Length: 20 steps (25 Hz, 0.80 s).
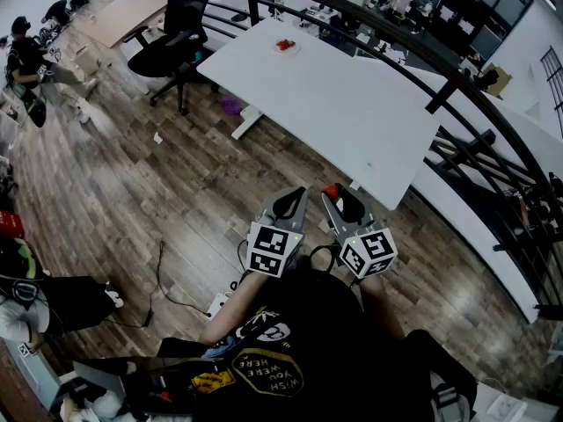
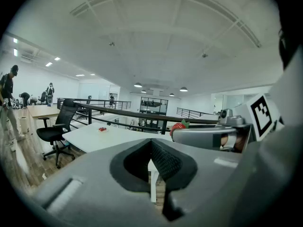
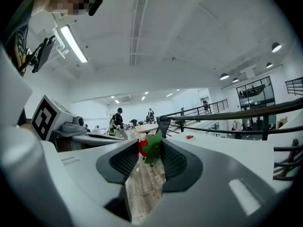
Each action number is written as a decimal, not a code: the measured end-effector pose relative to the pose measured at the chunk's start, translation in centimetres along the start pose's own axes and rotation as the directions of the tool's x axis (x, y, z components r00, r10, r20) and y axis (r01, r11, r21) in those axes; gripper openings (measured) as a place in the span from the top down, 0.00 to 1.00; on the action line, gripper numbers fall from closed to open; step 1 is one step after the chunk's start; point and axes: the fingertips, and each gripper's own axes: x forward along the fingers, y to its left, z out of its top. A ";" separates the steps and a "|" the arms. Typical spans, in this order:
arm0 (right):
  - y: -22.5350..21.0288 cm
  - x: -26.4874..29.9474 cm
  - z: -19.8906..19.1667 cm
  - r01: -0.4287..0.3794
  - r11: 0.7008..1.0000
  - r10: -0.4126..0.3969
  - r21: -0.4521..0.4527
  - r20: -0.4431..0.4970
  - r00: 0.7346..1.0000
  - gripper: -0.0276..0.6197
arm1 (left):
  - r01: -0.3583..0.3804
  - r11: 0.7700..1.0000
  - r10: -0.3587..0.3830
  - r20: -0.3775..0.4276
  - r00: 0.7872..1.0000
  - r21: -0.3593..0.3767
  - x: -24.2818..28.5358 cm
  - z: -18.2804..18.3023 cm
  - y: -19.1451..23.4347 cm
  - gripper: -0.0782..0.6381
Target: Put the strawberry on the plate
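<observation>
right gripper (image 3: 150, 146): jaws part-way closed and clamped on the strawberry (image 3: 144, 147), which sits at the very tips, red body against the left pad, green leaves against the right pad. in the head view the red of the fruit shows at that gripper's nose.
left gripper (image 2: 151, 143): jaws brought together at the tips, nothing between them. it is held just beside the right gripper, to its left, both pointing roughly level and forward.
both grippers hang over the wooden floor (image 1: 158, 183), just short of the near corner of the white table (image 1: 352, 121).
plate (image 1: 287, 47): on the far end of that table, well ahead of both grippers and slightly left of them, with something small and red on it. strawberry and plate are well apart.
black office chair (image 1: 176, 47): left of the plate, beside the table's far edge.
</observation>
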 end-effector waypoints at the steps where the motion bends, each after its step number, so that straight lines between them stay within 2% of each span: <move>1: 0.0 0.2 -0.1 -0.002 1.000 0.002 0.000 -0.001 1.000 0.73 | 0.001 1.000 -0.001 0.000 1.000 -0.001 0.1 0.0 0.1 0.89; 20: -2.0 -0.5 0.4 -0.056 0.998 0.055 0.004 0.024 0.998 0.73 | -0.042 0.999 0.042 0.009 0.999 -0.008 2.4 0.5 -1.0 0.89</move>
